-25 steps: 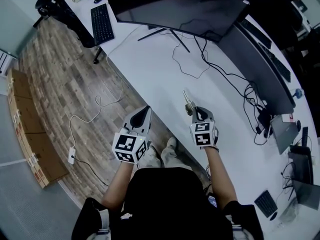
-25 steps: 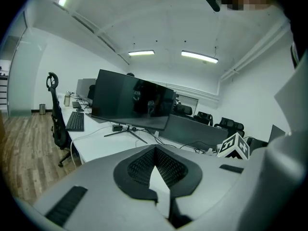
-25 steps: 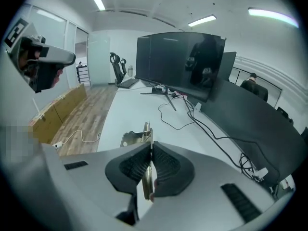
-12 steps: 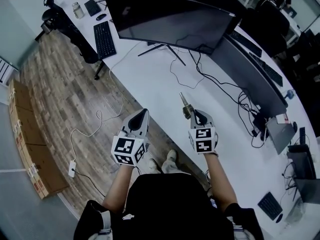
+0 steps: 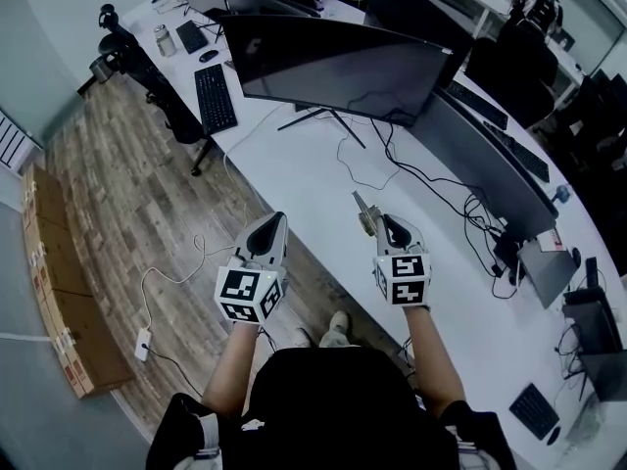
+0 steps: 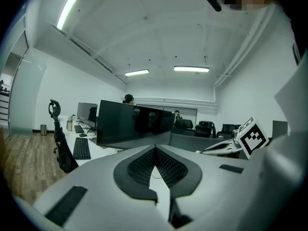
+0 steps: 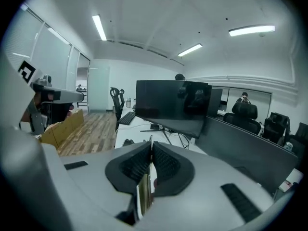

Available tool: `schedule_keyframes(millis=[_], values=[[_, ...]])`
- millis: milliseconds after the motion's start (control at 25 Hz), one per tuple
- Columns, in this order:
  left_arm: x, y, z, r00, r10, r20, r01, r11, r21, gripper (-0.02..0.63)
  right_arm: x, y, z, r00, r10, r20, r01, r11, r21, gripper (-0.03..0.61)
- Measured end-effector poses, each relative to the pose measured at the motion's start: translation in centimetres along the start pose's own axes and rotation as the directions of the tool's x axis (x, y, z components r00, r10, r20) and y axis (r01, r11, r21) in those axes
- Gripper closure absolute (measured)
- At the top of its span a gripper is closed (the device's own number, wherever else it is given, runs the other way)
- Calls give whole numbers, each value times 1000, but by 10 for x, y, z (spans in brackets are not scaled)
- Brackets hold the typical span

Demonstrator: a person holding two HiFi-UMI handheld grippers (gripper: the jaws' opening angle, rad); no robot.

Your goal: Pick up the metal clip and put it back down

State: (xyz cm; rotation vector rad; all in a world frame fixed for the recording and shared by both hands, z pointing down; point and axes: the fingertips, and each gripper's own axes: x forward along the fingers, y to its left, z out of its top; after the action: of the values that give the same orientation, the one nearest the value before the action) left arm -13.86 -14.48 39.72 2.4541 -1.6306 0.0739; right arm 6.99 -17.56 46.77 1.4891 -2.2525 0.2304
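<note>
Right gripper view: my right gripper (image 7: 151, 146) has its jaws pinched on the metal clip (image 7: 143, 192), a thin strip upright between the pads.
Head view: I see the clip jutting forward past the jaw tips, over the white desk (image 5: 304, 179).
Left gripper (image 6: 155, 149): jaws together, empty.

No text, brand name, number or label can be read in any view. The only printed signs are black-and-white square markers. In the head view they are seen on the cube (image 5: 251, 295) of the left gripper (image 5: 275, 220) at about 7 o'clock, and on the cube (image 5: 402, 279) of the right gripper (image 5: 380, 221) at about 5 o'clock. Only block patterns are carried by them, no letters or digits. One such marker is also seen at 3 o'clock in the left gripper view, and part of one at 10 o'clock in the right gripper view.
</note>
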Motion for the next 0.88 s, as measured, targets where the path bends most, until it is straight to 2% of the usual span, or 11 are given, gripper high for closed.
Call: schedule_keyframes(millis=[360,880], values=[[-8,-12,32,998,-29,49,27,999,41,601,-19,5,49,994,8,108,-10,1000,14,549],[-14,-17,84,990,-39,136,24,993,113,601,-44,-1,122,959,5,285,-8,1000,11,549]])
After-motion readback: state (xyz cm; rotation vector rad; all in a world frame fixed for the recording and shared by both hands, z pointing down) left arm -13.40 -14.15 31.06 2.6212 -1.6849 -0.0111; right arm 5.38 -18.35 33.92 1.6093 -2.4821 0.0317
